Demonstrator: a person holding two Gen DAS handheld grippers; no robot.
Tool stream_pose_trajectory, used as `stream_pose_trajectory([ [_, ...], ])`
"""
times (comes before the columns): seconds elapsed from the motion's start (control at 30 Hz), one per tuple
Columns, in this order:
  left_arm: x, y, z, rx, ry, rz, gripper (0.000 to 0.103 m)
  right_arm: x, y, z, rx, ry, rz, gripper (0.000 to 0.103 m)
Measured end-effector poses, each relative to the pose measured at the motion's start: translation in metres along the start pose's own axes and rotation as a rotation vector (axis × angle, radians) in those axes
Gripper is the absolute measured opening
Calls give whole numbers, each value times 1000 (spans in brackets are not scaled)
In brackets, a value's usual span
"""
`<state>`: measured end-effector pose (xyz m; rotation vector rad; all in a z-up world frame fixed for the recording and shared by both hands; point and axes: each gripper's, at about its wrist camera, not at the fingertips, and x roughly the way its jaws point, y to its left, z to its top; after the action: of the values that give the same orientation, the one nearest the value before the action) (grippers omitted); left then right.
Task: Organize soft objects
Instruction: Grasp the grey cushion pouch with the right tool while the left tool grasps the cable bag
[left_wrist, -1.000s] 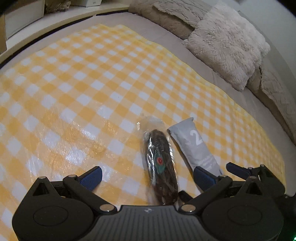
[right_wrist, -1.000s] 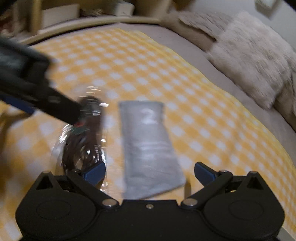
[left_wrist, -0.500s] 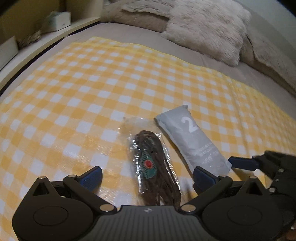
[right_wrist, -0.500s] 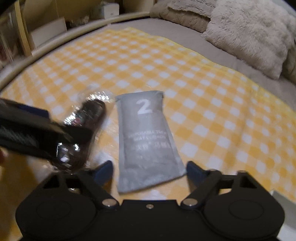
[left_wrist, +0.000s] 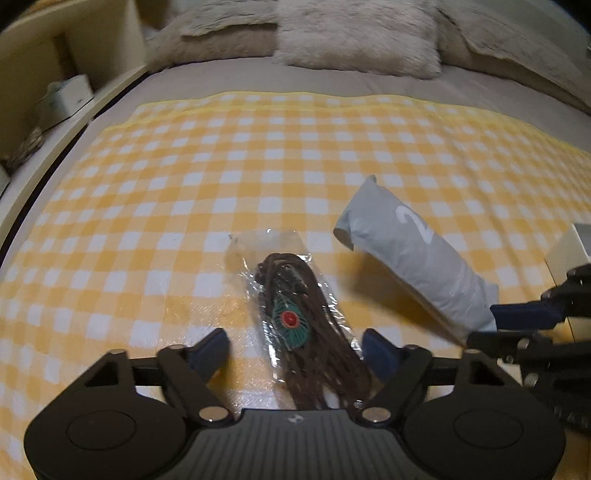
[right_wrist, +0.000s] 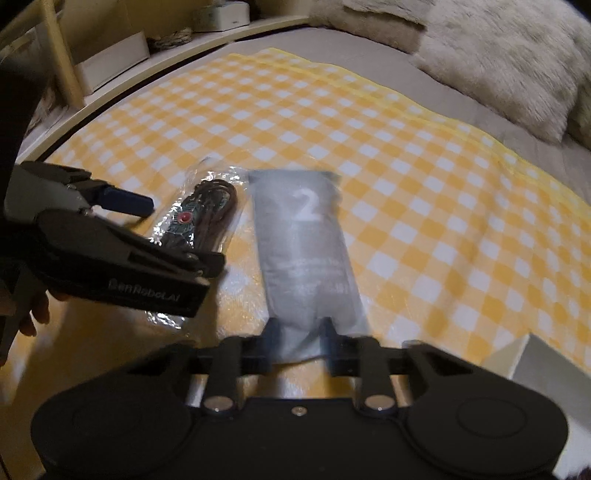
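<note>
1. My right tongs (right_wrist: 300, 347) pinch the near end of the flat grey pouch printed with a white 2 (right_wrist: 306, 254).
2. My left tongs (left_wrist: 295, 350) stand wide apart, straddling the clear plastic bag of brown cord with a teal-and-red tag (left_wrist: 306, 325), gripping nothing.
3. Both packets lie side by side on the yellow-and-white checked blanket (left_wrist: 184, 184).
4. Beyond it, fluffy cream pillows (left_wrist: 354, 40) sit on the bed.

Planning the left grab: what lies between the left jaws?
The clear bag of brown cord lies between the open left gripper jaws, seen in the left wrist view.
</note>
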<state>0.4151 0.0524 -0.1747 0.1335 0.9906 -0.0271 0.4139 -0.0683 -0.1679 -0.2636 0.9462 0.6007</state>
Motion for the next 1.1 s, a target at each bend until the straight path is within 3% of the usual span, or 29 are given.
stream_pose_trajectory([
  [0.07,-3,3,0,38,9,-18,65,-2,-3,0,43,14,-12,20],
  [0.17,-7,7,1,113,35,-53,60,-7,-4,-5,47,18,0,23],
  [0.23,-10,5,0,222,48,-47,60,-10,-5,-7,56,3,10,37],
  [0.3,-14,8,1,297,56,-38,60,-14,-7,-6,48,-16,12,75],
  [0.4,-18,14,3,299,61,-26,61,-17,-6,-3,-10,-68,-15,85],
  [0.5,-20,23,5,263,29,-70,86,-12,-7,1,-65,-93,-44,92],
  [0.53,-20,24,6,255,20,-80,93,-9,-9,3,-69,-96,-43,93],
  [0.83,-4,11,0,237,36,-82,91,24,-17,13,-65,-32,40,92],
  [0.93,-2,22,3,180,37,-95,78,25,-9,8,-118,-14,62,86],
  [1.03,-4,30,4,133,31,-76,61,22,-6,7,-126,-1,89,71],
  [1.1,-8,33,3,104,34,-79,58,20,-4,7,-129,2,90,63],
])
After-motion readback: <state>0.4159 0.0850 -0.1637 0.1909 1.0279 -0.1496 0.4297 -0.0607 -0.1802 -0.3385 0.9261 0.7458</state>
